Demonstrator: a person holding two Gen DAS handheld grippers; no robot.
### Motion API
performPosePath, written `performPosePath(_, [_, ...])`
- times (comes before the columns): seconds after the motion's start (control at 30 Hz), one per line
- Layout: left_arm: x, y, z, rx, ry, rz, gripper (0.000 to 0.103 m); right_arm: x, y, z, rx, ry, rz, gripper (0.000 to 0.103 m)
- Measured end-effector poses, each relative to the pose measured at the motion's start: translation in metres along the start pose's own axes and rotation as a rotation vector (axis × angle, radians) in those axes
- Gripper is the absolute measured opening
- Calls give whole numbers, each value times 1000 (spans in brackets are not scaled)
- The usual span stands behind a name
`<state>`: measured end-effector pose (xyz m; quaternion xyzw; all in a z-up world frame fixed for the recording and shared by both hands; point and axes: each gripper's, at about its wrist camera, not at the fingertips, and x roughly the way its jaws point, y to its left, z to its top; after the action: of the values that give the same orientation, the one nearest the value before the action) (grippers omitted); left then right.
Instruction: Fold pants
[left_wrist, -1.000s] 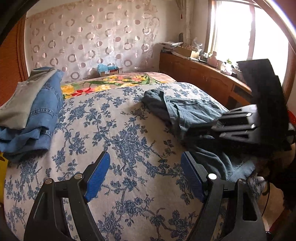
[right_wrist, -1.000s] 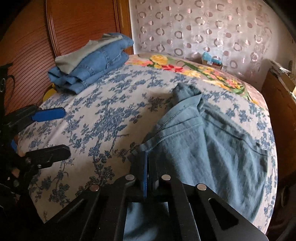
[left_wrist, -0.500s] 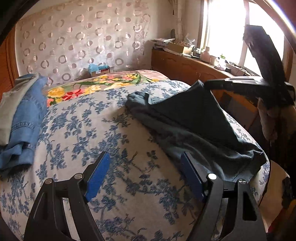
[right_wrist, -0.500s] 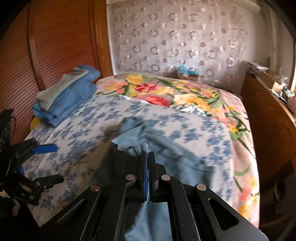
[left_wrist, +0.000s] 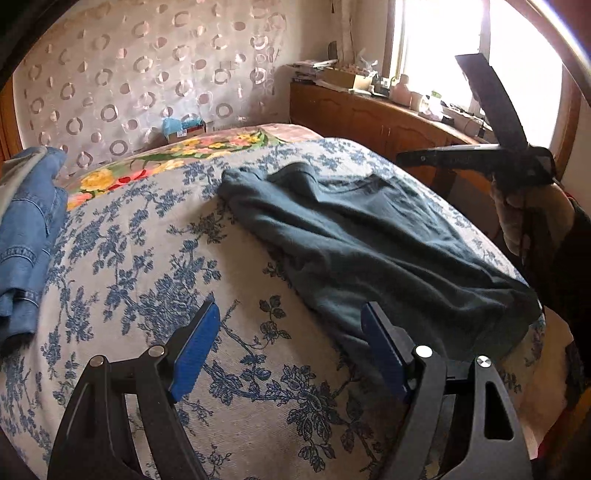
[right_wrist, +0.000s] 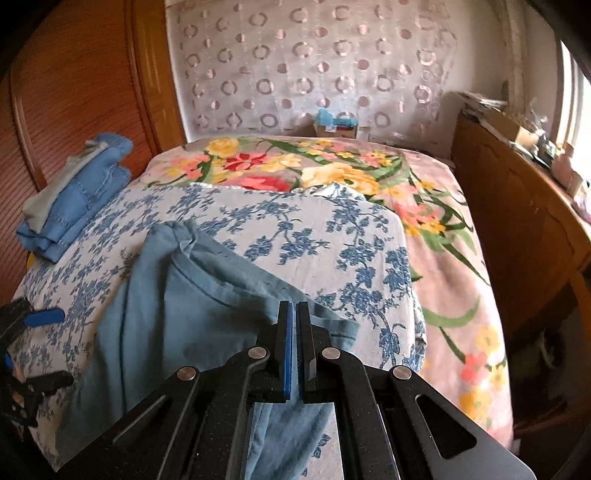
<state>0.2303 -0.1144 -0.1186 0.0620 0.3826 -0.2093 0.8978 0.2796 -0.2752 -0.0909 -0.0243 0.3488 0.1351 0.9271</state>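
Right gripper (right_wrist: 294, 325) is pinched tight on the blue pants (right_wrist: 207, 295) spread over the bed (right_wrist: 317, 229); left gripper (left_wrist: 291, 332) hangs wide open, nothing in it.

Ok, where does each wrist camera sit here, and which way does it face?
Left wrist: on the left gripper, looking along its open jaws across the blue-flowered bedspread at the blue-grey cloth pants; the right gripper and the hand holding it show at right.
Right wrist: on the right gripper, jaws shut on the pants, facing the circle-patterned curtain; the left gripper shows at the left edge.
Shared: pants, bedspread, folded blue denim stack, curtain.
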Motion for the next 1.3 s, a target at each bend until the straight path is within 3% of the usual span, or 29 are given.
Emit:
performPosePath(0.07, [4, 0, -1, 0, 16, 3, 79, 0, -4, -1, 25, -5, 8, 11])
performPosePath(0.13, [8, -1, -2, 0, 33, 2, 79, -1, -10, -3, 33, -1, 17, 14])
performPosePath(0.4, [18, 1, -3, -16, 88, -5, 80, 21, -14, 2, 7, 54, 42, 17])
performPosePath(0.57, [20, -2, -3, -6, 92, 1, 82, 31, -13, 7, -7, 71, 68, 28])
performPosePath(0.73, [21, -2, -2, -8, 93, 1, 82, 41, -16, 8, -10, 97, 63, 28])
performPosePath(0.8, [21, -1, -2, -8, 93, 1, 82, 42, -16, 8, -13, 97, 72, 10])
performPosePath(0.87, [21, -2, -2, -9, 93, 0, 82, 36, -17, 10, -16, 72, 78, 5])
performPosePath(1.07, [21, -2, -2, -8, 93, 1, 83, 8, -36, 12, 21, -23, -31, 4])
performPosePath(1.2, [21, -2, -2, -8, 93, 1, 83, 14, -53, 6, 42, 16, -106, 4])
performPosePath(1.3, [21, -2, -2, -8, 94, 1, 83, 24, -54, 0, 48, 47, -92, 5])
